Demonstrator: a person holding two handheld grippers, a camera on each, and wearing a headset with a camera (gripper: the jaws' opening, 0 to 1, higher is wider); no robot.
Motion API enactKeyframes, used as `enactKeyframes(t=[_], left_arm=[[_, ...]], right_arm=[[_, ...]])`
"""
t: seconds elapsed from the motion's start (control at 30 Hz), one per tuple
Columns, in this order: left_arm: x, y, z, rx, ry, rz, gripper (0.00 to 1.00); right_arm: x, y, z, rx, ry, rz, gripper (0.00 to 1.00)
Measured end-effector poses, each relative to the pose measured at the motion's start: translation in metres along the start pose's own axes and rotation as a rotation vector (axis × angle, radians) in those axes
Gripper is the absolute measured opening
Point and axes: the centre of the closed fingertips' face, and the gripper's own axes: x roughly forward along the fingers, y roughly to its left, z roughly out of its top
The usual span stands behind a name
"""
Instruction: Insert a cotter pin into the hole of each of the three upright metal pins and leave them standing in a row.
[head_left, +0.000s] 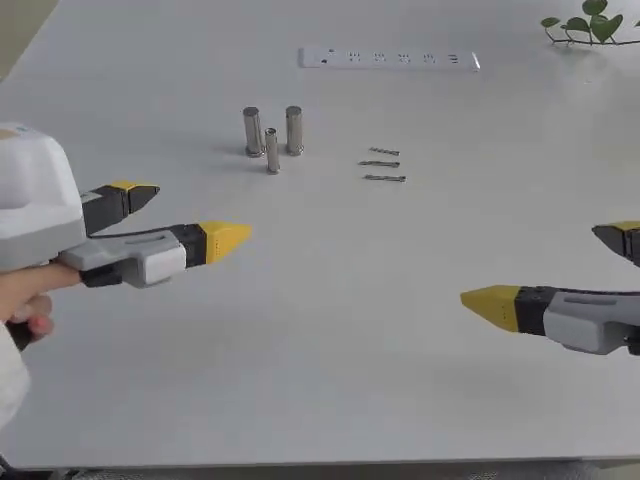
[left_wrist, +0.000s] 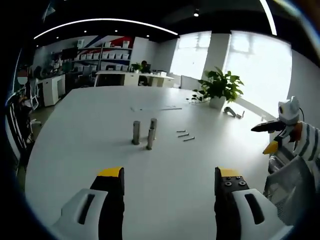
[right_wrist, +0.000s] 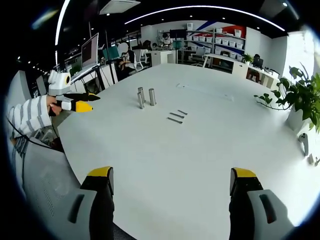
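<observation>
We see the left gripper as a pale grey moulded shell that narrows into black jaws, each capped with pointed yellow fingertips; in its own view each grey shell carries a dark oblong slot, and small round screws dot the black block beneath one yellow cap; the right gripper wears the same grey, black and yellow, with the same slots in its shells; we make out a white cuff at the edge of the head view; from the gripper views the sleeve reads as white crossed by dark narrow stripes, on both arms alike.
</observation>
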Motion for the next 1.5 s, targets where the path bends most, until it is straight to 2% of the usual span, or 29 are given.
enactKeyframes(t=[0.13,0.23,0.33,0.43,0.63,0.87,0.97,1.0,1.07,1.13,1.23,1.3,1.5], left_arm=[[0.014,0.004,0.009,0.013,-0.01,-0.016,0.64],[0.027,0.003,0.015,-0.017,-0.023,-0.047,0.54],[0.037,0.004,0.02,-0.016,-0.03,-0.053,0.48],[0.047,0.005,0.025,-0.01,-0.028,-0.062,0.45],[0.062,0.01,0.032,0.028,-0.012,-0.066,0.38],[0.081,0.019,0.037,0.052,0.019,-0.077,0.32],[0.088,0.023,0.038,0.098,0.04,-0.069,0.31],[0.093,0.016,0.038,0.112,0.051,-0.07,0.3],[0.098,0.019,0.037,0.111,0.065,-0.074,0.29],[0.102,0.022,0.036,0.111,0.07,-0.071,0.29],[0.102,0.019,0.034,0.122,0.073,-0.067,0.26],[0.106,0.019,0.034,0.146,0.082,-0.077,0.25],[0.118,0.026,0.038,0.173,0.091,-0.062,0.22]], right_arm=[[-0.001,0.0,0.0,0.0,0.0,-0.004,0.96],[-0.001,-0.001,-0.002,-0.009,0.012,-0.009,0.96],[-0.001,-0.002,-0.003,-0.025,0.023,-0.02,0.96],[-0.002,-0.004,-0.004,-0.042,0.025,-0.034,0.96],[-0.003,-0.006,-0.003,-0.021,0.014,-0.035,0.95],[-0.004,-0.012,-0.003,-0.015,0.007,-0.05,0.95],[-0.005,-0.013,-0.004,-0.007,0.01,-0.056,0.95],[-0.005,-0.013,-0.005,-0.006,0.011,-0.056,0.95],[-0.004,-0.013,-0.006,0.0,0.011,-0.055,0.95],[-0.004,-0.011,-0.005,0.013,-0.003,-0.048,0.95],[-0.004,-0.009,-0.005,0.033,-0.009,-0.039,0.95],[-0.004,-0.009,-0.006,0.034,-0.003,-0.041,0.95],[-0.004,-0.008,-0.011,0.04,0.01,-0.046,0.95]])
